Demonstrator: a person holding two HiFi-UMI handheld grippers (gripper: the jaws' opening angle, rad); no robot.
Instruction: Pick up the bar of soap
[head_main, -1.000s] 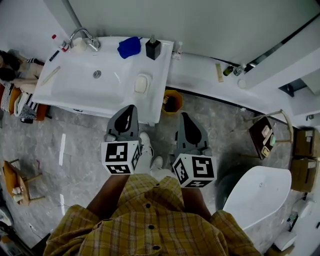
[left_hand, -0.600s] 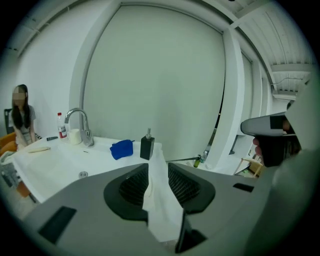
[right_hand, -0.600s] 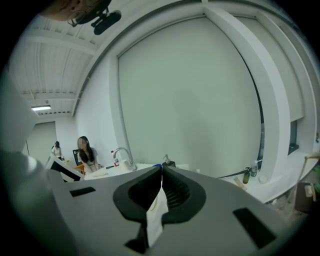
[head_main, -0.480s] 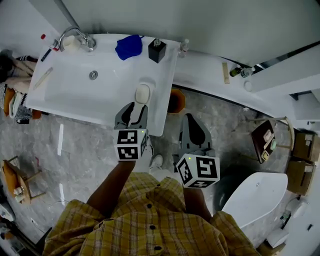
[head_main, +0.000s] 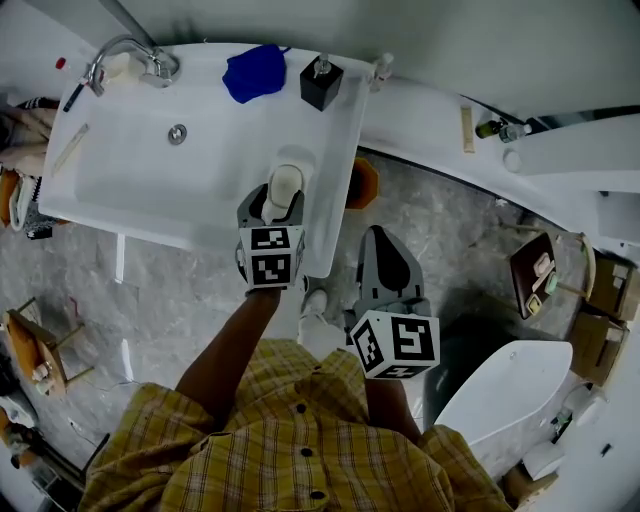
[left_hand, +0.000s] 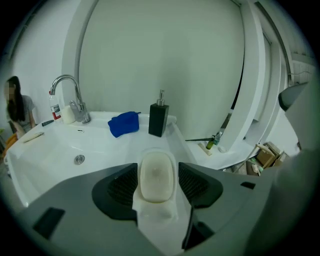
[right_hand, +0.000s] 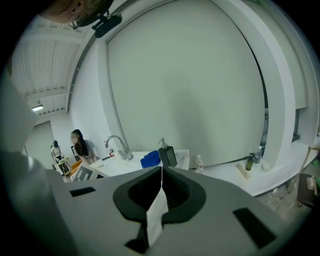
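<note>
The bar of soap lies in a dish whose sides the jaws hide. The left gripper is opening around it without touching; the right gripper is closed, empty.

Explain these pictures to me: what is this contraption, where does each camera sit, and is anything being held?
There is no robot here: a person holds a hand-worked two-jaw gripper in each hand. The top-down picture comes from a camera on the person's head. The other two come from cameras riding on each gripper, looking along its jaws. Below is a white sink with a faucet, a blue cloth and a black dispenser along its back edge. The left gripper has its jaws opening on either side of the bar of soap. The pads do not press it, so it is not held. The right gripper is shut and empty, over the floor.
</note>
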